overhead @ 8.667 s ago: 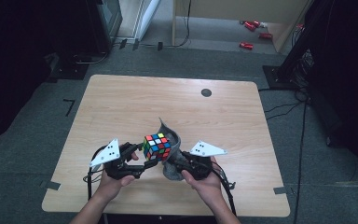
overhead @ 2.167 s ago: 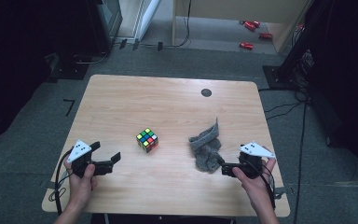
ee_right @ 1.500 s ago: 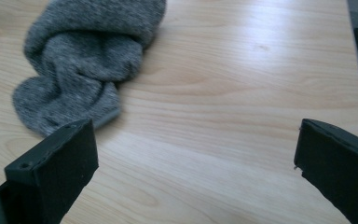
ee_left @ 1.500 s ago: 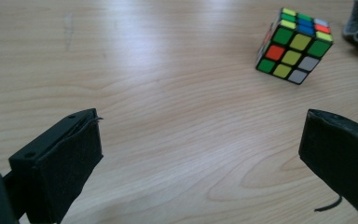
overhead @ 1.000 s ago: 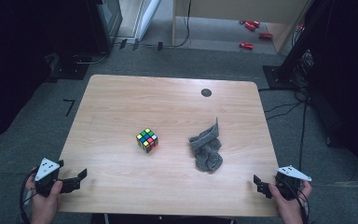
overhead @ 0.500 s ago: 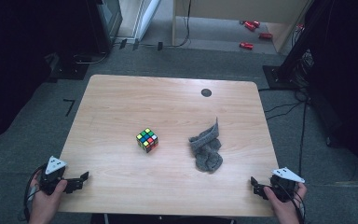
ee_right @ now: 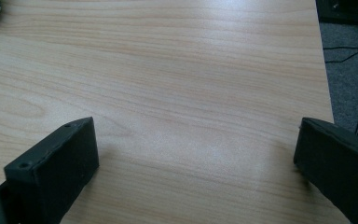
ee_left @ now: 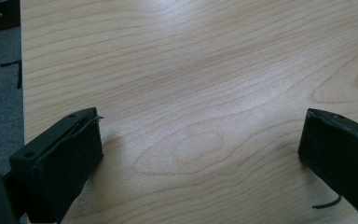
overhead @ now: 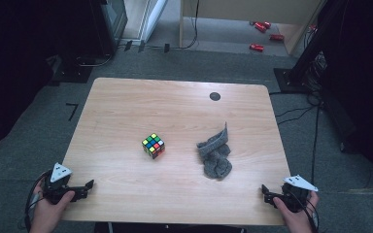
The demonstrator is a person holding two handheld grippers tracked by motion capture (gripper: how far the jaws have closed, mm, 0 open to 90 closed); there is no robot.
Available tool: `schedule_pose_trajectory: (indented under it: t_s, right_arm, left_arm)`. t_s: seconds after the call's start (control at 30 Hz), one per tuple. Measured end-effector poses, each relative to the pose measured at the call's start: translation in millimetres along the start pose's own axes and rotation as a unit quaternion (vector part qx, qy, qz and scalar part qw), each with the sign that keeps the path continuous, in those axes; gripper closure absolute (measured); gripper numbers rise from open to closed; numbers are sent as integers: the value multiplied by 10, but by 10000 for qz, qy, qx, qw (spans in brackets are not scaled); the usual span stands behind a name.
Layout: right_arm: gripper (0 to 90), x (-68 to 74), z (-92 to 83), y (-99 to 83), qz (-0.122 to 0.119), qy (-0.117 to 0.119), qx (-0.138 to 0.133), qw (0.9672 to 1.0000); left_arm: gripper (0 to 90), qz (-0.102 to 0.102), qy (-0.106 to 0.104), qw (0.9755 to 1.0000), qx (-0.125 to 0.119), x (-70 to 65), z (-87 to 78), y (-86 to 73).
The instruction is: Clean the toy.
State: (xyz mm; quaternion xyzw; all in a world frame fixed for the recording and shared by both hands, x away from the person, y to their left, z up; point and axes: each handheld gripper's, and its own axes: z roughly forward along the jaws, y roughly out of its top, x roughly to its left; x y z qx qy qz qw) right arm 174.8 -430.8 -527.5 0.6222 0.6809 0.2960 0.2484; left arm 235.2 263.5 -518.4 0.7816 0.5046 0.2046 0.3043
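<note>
Near the middle of the wooden table (overhead: pixel 126 111) sits the colourful puzzle cube (overhead: pixel 153 145), with the crumpled grey cloth (overhead: pixel 215 154) lying apart from it, toward the right gripper's side. Well short of the cube, the left gripper (overhead: pixel 85 186) and right gripper (overhead: pixel 267 194) hang at the table's near corners, jaws spread wide, empty. Bare wood lies between each gripper and the cube.

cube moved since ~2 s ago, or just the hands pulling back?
No. The cube sits at the same spot left of the grey cloth, same gap from the table's black dot. Only the grippers have retreated to the near edge.
</note>
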Motion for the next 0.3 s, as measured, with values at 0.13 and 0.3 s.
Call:
schedule_pose_trajectory:
  t_s: [0.13,0.3]
  right_arm:
    - [0,-1,-8,-18,6,-5,-42,10000]
    - [0,-1,-8,-17,12,-8,-40,10000]
  left_arm:
    - [0,1,-1,10000,4,1,0,1]
    - [0,-9,0,10000,-1,0,3,4]
